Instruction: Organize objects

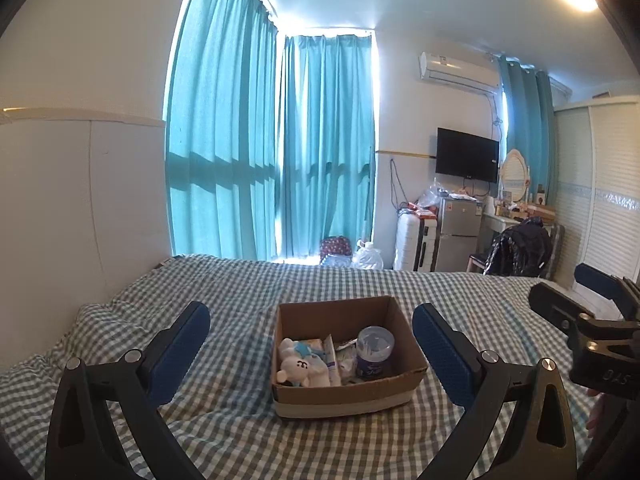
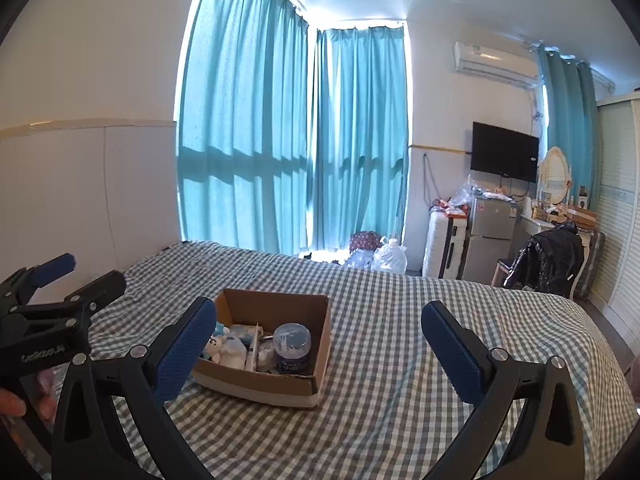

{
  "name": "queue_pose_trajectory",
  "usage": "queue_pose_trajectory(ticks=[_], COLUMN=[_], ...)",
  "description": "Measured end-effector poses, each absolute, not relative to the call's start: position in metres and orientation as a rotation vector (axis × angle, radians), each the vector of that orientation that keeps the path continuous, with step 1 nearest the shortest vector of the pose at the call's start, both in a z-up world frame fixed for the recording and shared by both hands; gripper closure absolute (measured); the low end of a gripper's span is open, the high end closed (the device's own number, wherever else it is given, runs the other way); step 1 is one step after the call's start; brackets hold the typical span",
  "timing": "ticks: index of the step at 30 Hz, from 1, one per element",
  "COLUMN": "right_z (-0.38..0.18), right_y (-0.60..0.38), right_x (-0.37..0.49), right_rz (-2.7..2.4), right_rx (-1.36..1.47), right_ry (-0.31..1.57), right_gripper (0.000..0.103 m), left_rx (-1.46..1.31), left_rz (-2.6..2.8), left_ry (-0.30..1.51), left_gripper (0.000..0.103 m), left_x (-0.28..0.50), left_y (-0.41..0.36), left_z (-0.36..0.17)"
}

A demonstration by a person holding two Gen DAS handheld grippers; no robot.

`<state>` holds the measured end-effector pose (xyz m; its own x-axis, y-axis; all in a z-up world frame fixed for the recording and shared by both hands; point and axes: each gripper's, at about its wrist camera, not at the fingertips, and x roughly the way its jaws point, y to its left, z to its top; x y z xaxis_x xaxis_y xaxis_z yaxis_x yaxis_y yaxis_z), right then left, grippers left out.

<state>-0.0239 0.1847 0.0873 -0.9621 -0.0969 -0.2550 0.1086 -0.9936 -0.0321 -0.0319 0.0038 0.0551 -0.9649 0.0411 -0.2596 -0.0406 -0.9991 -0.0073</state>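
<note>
An open cardboard box (image 1: 404, 392) sits on a bed with a green-checked cover (image 1: 240, 432). Inside lie a white plush toy (image 1: 298, 366), a blue round tub (image 1: 374, 350) and small white packets (image 1: 334, 354). My left gripper (image 1: 311, 344) is open and empty, its blue pads either side of the box, held above the bed before it. My right gripper (image 2: 319, 340) is open and empty, above the bed with the box (image 2: 320, 360) near its left finger. The box holds the tub (image 2: 294, 348) and the plush toy (image 2: 224, 344). Each gripper shows in the other's view.
Teal curtains (image 1: 272, 152) cover the windows behind the bed. A white wall panel (image 1: 60, 220) stands at the left. A small fridge (image 1: 460, 236), a suitcase (image 1: 412, 244), a wall TV (image 1: 466, 154) and a chair with a black jacket (image 1: 516, 252) stand at the right.
</note>
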Motion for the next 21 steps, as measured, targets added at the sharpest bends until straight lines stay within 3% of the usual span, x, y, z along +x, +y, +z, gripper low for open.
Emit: queue_pose_trajectory(ticks=[4, 12, 21], right_z=[0.06, 0.03, 0.027], right_y=[0.186, 0.194, 0.196], right_x=[-0.028, -0.045, -0.046], right_rz=[-3.001, -2.988, -2.976], right_rx=[0.419, 0.506, 0.539], right_ry=[0.048, -0.016, -0.058], right_gripper=[0.0, 0.0, 0.0], left_rx=[-0.43, -0.526, -0.541], left_rz=[3.101, 3.073, 3.079], left_ry=[0.048, -0.084, 0.008], left_gripper=[0.0, 0.0, 0.0], left_x=[-0.028, -0.037, -0.034], left_y=[0.013, 0.001, 0.01], left_z=[0.034, 0.01, 0.005])
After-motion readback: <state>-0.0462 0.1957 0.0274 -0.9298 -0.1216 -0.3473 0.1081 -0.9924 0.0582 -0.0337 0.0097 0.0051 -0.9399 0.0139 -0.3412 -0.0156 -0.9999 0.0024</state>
